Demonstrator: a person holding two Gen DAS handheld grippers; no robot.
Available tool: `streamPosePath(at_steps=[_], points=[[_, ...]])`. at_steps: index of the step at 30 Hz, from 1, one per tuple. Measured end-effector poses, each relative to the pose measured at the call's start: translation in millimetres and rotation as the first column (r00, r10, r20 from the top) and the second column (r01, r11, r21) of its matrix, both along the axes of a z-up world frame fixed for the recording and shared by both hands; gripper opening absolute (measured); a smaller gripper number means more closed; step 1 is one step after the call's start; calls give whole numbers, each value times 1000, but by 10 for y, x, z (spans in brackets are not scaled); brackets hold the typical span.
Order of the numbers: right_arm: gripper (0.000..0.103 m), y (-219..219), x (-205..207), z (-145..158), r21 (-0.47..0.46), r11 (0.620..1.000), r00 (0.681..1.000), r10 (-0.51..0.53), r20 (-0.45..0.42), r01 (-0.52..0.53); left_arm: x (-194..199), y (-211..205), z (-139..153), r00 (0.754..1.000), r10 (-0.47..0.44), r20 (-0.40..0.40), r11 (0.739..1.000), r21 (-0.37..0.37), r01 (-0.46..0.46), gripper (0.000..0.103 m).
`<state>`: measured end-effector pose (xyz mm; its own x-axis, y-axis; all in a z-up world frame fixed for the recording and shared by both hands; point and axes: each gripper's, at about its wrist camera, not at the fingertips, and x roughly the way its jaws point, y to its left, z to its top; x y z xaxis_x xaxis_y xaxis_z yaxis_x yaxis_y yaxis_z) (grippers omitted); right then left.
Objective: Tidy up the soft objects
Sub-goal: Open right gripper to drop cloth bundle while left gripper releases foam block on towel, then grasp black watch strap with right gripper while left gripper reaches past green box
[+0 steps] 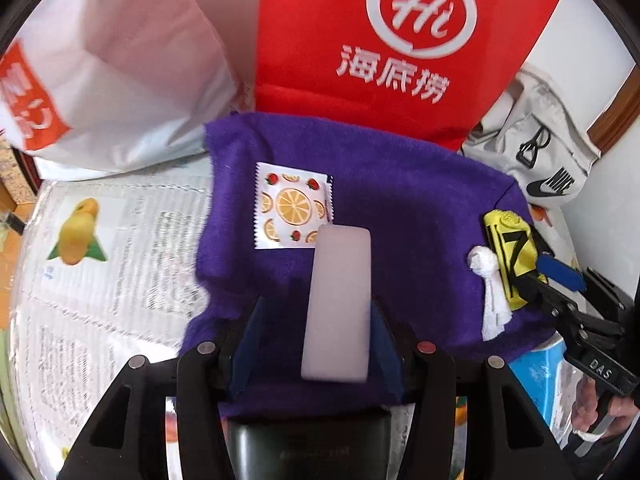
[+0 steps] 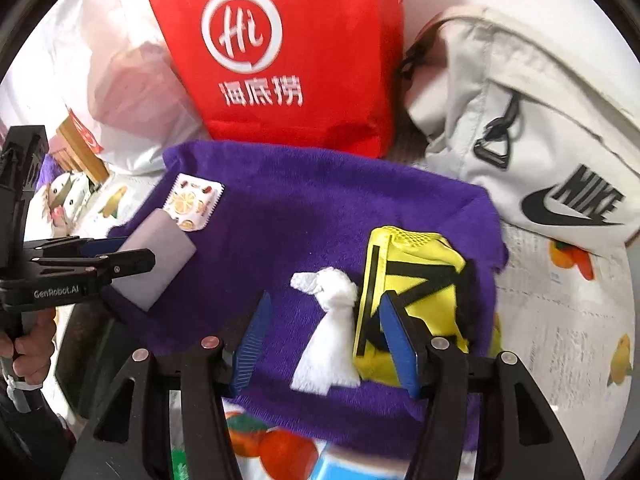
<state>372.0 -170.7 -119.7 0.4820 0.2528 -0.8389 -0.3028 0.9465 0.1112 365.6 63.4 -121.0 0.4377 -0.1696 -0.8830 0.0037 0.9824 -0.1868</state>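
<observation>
Downward tilted, both hand-held grippers, left [image 1: 316,320] and right [image 2: 326,340], gape unclamped over the purple towel [image 2: 280,208].

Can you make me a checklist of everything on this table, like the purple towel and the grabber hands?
Surface: table covered by a printed plastic sheet with fruit pictures.
Job's things: purple towel spread flat; on it a pale block, a fruit-print packet, a white knotted cloth and a yellow pouch.
Clutter: red bag, white plastic bag and white backpack behind the towel.
Grippers: left gripper open, the pale block between its fingers; right gripper open around the white cloth.
Cables: nothing seen.
Surroundings: wooden trim by a white wall; a hand holds the left gripper's handle.
</observation>
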Motion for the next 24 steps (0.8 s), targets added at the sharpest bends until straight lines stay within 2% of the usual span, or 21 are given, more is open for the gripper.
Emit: streamPosePath(at_steps=[6, 10, 13, 17, 18, 20, 22, 24], points=[[57, -39, -499, 254, 43, 999, 998, 0, 66, -2, -359, 98, 224, 997, 27, 78, 1000, 10, -28, 51], [57, -51, -824, 334, 77, 997, 998, 9, 66, -14, -634, 178, 322, 996, 31, 85, 999, -33, -28, 51], [57, -88, -1135, 367, 118, 993, 997, 21, 68, -29, -871, 205, 376, 993, 39, 107, 999, -22, -37, 51], [55, -135, -1611, 328, 121, 991, 995, 38, 88, -49, -1136, 197, 375, 992, 48, 113, 999, -24, -46, 51], [54, -138, -1724, 303, 123, 990, 995, 52, 83, -62, -1213, 202, 370, 992, 50, 113, 998, -33, -47, 51], [41, -125, -1929, 230, 114, 989, 994, 91, 65, -98, -1325, 196, 349, 993, 53, 108, 998, -44, -49, 51], [37, -119, -2086, 165, 105, 988, 992, 112, 55, -118, -1450, 188, 317, 993, 56, 99, 997, -49, -51, 51], [37, -131, -2239, 92, 117, 984, 991, 126, 50, -131, -1560, 187, 289, 994, 58, 94, 997, -58, -53, 51]])
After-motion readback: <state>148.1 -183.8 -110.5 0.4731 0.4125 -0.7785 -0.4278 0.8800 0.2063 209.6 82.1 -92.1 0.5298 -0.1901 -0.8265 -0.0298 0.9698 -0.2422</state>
